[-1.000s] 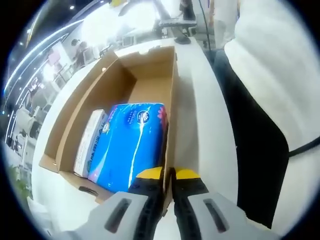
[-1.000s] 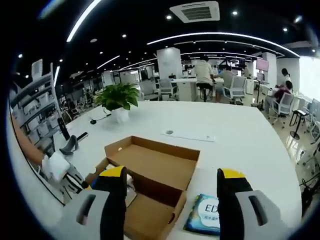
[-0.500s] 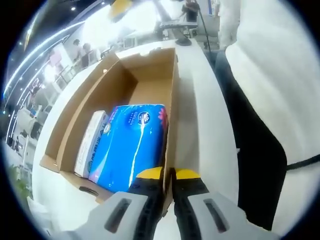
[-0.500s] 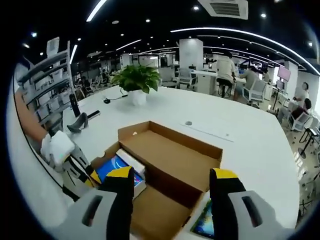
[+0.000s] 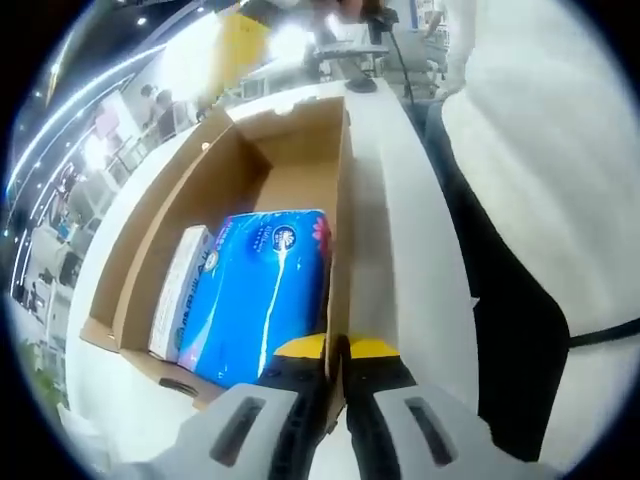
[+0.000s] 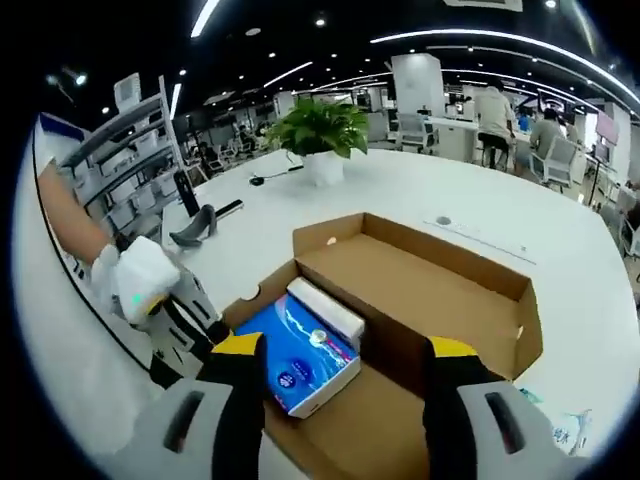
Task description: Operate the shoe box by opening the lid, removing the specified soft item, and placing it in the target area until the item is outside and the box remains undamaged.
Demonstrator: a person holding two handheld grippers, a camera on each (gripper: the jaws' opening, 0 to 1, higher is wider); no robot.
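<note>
The brown shoe box [image 5: 205, 185] stands open on the white table. In it lie a blue soft pack [image 5: 262, 290] and, beside that, a white carton [image 5: 180, 285]. My left gripper [image 5: 337, 347] is shut on the box's near side wall, its yellow tips on either side of the cardboard. In the right gripper view the box [image 6: 430, 290] has its lid up behind it, and the blue pack [image 6: 300, 358] and white carton [image 6: 325, 308] lie inside. My right gripper [image 6: 347, 350] hangs open above the box, touching nothing. The left gripper [image 6: 215, 335], held by a gloved hand [image 6: 145, 285], grips the box's left edge.
A second blue pack [image 6: 565, 432] lies on the table [image 6: 400, 200] right of the box. A potted plant [image 6: 320, 125] and a black object [image 6: 195, 225] stand farther back. A person's white sleeve [image 5: 540, 150] lies along the table's edge. Seated people are at the far desks.
The right gripper has come lower and closer over the box, so the blue pack now shows between its jaws. The left gripper keeps its hold on the box wall.
</note>
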